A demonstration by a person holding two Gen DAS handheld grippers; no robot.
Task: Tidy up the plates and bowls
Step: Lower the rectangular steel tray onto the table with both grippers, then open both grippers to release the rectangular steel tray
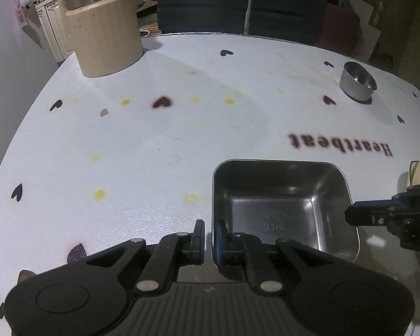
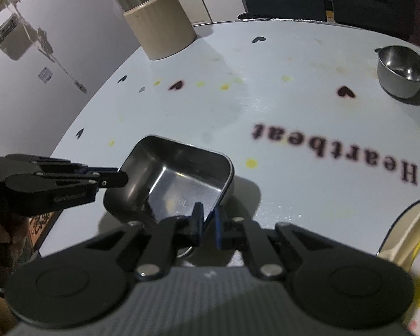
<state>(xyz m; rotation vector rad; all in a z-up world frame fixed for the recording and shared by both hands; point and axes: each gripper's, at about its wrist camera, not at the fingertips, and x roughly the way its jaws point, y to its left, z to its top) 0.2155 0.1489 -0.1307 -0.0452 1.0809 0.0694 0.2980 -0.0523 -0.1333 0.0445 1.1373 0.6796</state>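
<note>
Left gripper [image 1: 208,233] clamped on near wall of square steel tray [image 1: 280,204] | right gripper [image 2: 207,221] pinching tray's opposite rim, tray tilted above white table [image 1: 154,140] printed with hearts, "Heartbeat" | round steel bowl [image 1: 357,81] far right | beige canister [image 1: 109,39] far left | dark chairs [image 1: 204,8] behind

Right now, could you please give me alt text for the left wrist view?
The left gripper is shut on the near rim of a square steel tray on a white table; the right gripper reaches its right edge. A small steel bowl sits far right, a beige canister far left.
</note>
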